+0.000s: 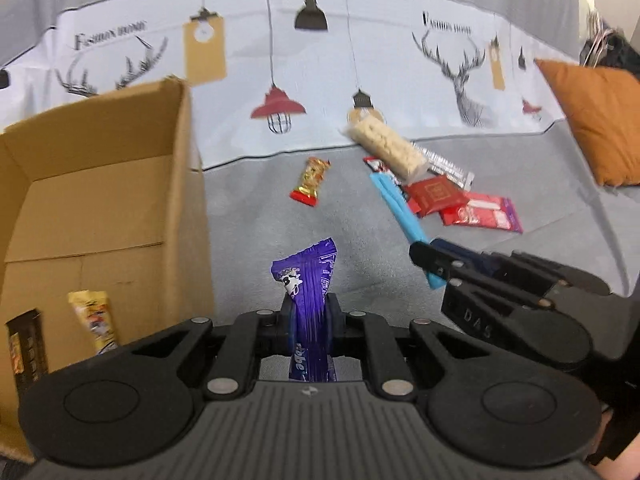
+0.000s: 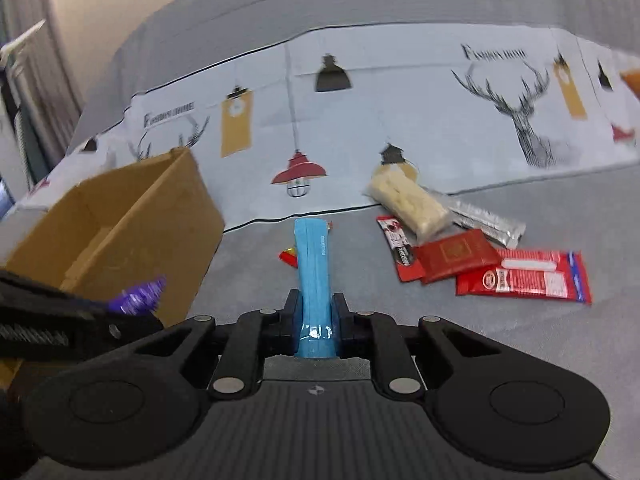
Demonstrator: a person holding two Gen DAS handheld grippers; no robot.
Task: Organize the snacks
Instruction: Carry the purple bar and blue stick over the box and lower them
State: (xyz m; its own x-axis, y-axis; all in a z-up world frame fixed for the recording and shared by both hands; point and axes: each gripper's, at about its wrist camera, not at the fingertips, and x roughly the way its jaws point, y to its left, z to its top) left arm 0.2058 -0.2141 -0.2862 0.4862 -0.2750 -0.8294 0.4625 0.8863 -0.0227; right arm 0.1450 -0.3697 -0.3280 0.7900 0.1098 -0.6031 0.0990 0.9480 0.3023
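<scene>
My left gripper [image 1: 311,312] is shut on a purple snack packet [image 1: 308,292] and holds it above the grey sofa seat, just right of the open cardboard box [image 1: 100,184]. The box holds a yellow snack bar [image 1: 94,318] and a dark packet [image 1: 26,350]. My right gripper [image 2: 316,312] is shut on a long light-blue snack stick [image 2: 314,264]; it also shows in the left wrist view [image 1: 434,266]. Loose snacks lie on the seat: a gold-red bar [image 1: 310,180], a rice-puff bar [image 2: 408,200], red packets [image 2: 524,278] and a silver packet [image 2: 488,220].
A printed cloth [image 1: 360,80] with deer and lamps covers the sofa back. An orange cushion [image 1: 596,120] leans at the far right. The box [image 2: 116,220] stands at the left of the seat.
</scene>
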